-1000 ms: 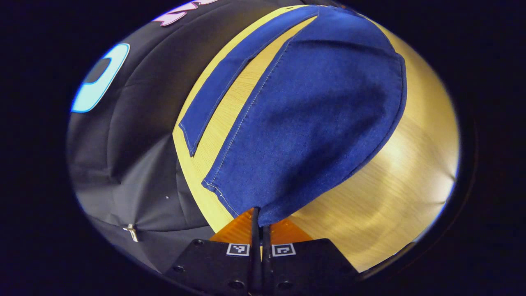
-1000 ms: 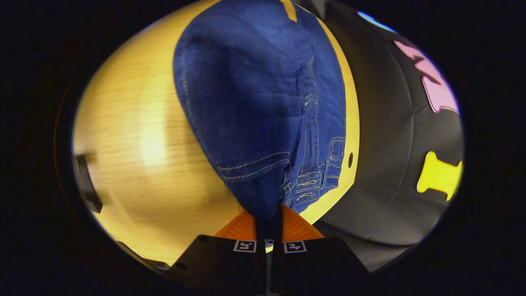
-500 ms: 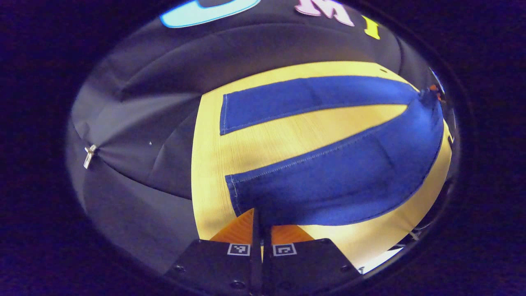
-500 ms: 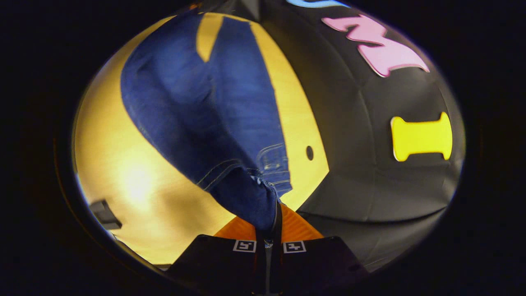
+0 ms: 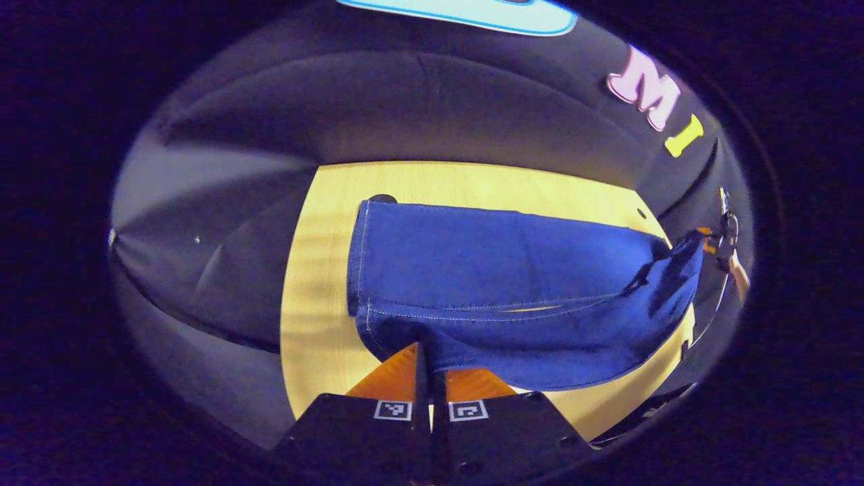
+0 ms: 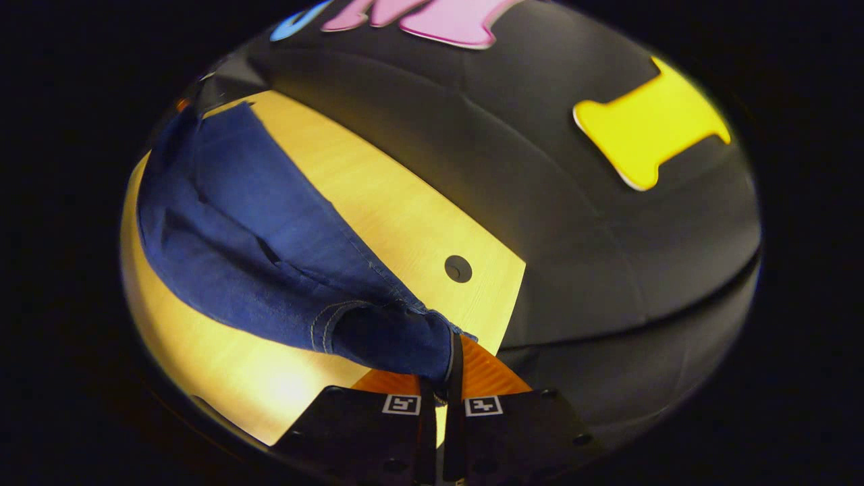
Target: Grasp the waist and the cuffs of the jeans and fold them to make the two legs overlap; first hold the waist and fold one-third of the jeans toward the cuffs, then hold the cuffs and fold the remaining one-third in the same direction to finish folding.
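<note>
Now blue denim jeans [image 5: 513, 270] lie lengthwise on the light wooden table [image 5: 317, 283], legs overlapped. Left tongs [image 5: 429, 358] clamped on the cuff edge, right tongs [image 6: 445, 378] clamped on the waist.

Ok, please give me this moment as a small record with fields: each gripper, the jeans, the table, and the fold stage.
left gripper: shut on the cuff end of the jeans
right gripper: shut on the waist end of the jeans
jeans: one leg held over the other, nearly overlapping, not fully laid flat
table: light wood, with a small round hole near the waist end
fold stage: legs being overlapped; the thirds folds not yet done
</note>
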